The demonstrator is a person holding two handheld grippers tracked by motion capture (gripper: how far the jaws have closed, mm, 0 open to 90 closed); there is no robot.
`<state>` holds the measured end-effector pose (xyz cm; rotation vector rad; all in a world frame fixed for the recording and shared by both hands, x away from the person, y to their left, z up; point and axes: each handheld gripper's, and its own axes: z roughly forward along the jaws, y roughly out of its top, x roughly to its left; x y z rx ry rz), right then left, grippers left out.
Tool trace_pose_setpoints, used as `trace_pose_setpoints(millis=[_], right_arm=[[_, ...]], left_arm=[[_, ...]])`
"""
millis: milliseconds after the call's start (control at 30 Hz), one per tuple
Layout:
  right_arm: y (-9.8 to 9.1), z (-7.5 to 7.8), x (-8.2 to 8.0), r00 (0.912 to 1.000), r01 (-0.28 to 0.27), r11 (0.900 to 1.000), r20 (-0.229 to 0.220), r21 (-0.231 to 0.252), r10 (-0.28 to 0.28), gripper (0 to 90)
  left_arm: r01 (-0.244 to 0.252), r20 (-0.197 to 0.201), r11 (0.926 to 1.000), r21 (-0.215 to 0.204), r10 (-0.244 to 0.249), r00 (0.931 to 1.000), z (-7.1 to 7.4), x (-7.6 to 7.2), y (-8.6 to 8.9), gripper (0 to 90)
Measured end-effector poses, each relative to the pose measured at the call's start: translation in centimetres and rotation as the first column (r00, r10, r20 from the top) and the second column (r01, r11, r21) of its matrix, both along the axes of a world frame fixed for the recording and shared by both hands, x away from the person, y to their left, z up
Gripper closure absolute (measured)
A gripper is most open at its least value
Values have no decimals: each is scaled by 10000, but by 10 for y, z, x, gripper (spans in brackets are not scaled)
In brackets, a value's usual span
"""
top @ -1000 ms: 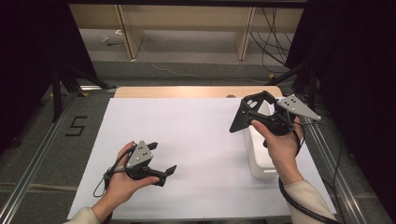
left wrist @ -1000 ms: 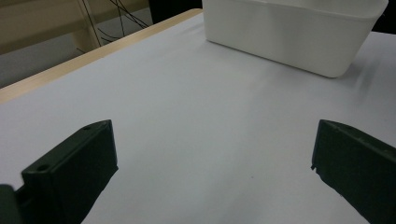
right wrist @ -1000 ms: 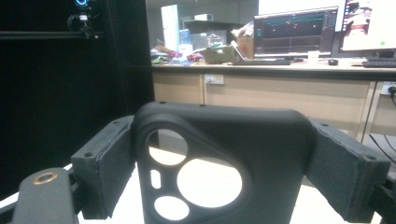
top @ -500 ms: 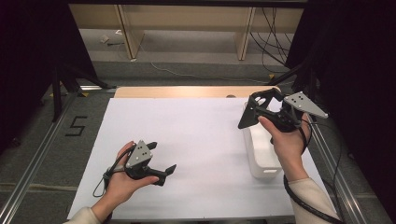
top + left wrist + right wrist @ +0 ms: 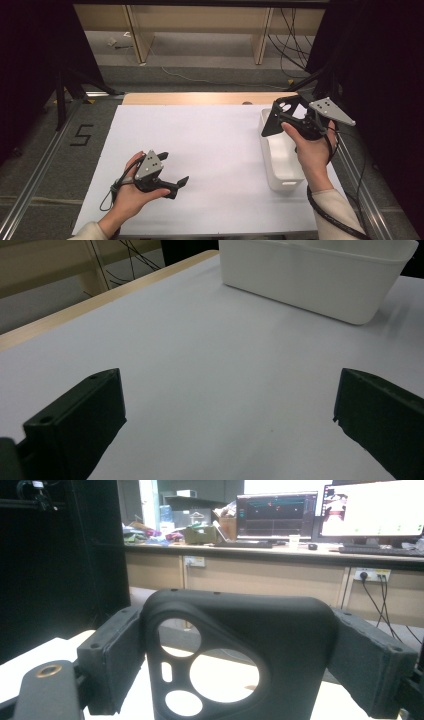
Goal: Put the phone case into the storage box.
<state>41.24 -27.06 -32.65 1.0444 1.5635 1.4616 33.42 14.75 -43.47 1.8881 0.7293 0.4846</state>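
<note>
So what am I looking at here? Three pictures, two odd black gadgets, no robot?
No robot: a person holds a two-jawed tool in each hand. The big picture looks down from above the table; the other two come from cameras riding on each tool. On the white sheet stands a white bin. The left tool rests low over the sheet, jaws open and empty. The right tool, raised above the bin, grips a black phone case with camera cutouts between its jaws.
</note>
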Motion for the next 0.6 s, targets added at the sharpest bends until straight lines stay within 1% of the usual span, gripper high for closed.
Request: trace_pose_setpoints(millis=[200, 600], right_arm=[[-1, -2, 1, 9999, 68, 10000, -123, -70, -69, 159], [-6, -3, 2, 9996, 240, 9997, -128, -86, -241, 159]], left_arm=[[5, -7, 10000, -27, -5, 10000, 0, 0, 0, 0], [-1, -9, 10000, -48, 1, 10000, 0, 0, 0, 0]])
